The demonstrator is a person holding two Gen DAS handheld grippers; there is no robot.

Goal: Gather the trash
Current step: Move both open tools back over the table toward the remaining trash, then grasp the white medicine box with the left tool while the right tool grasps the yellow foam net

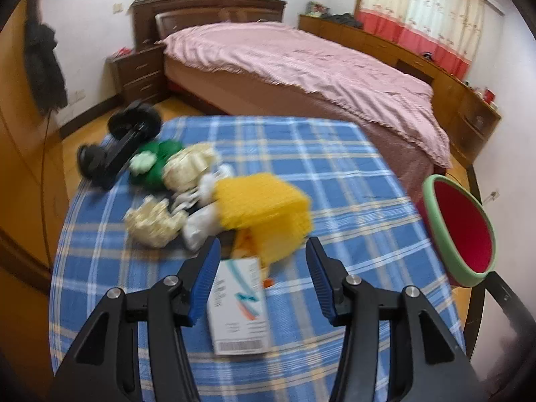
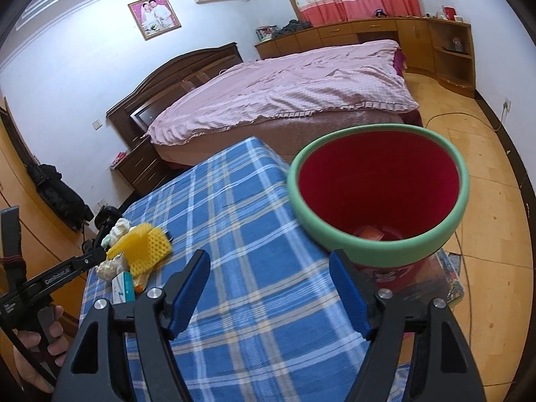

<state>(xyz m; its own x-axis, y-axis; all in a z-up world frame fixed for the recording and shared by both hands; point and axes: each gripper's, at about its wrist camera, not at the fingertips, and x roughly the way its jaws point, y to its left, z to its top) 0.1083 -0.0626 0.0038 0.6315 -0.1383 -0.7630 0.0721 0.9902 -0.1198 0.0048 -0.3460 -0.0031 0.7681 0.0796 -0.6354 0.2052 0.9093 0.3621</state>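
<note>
On the blue plaid table [image 1: 318, 154] lies a heap of trash: a yellow mesh sleeve [image 1: 264, 207], cream foam nets [image 1: 154, 221], white tissue [image 1: 201, 227] and a green wad [image 1: 157, 164]. A white carton [image 1: 238, 305] lies flat on the cloth. My left gripper [image 1: 263, 244] hangs open over it, its left pad beside the carton's edge and the right pad well apart from it. My right gripper [image 2: 269, 254] is open with nothing between its fingers, near the table's right edge. Just ahead of it is the red bin with a green rim [image 2: 378, 254], with an orange scrap [image 2: 370, 232] at its bottom.
A black gadget [image 1: 124, 144] lies at the table's far left corner. The bin [image 1: 462, 231] stands off the table's right side by a black chair frame [image 1: 485, 301]. A pink-covered bed [image 2: 284, 100] lies beyond. A person's hand [image 2: 30, 341] holds the left tool.
</note>
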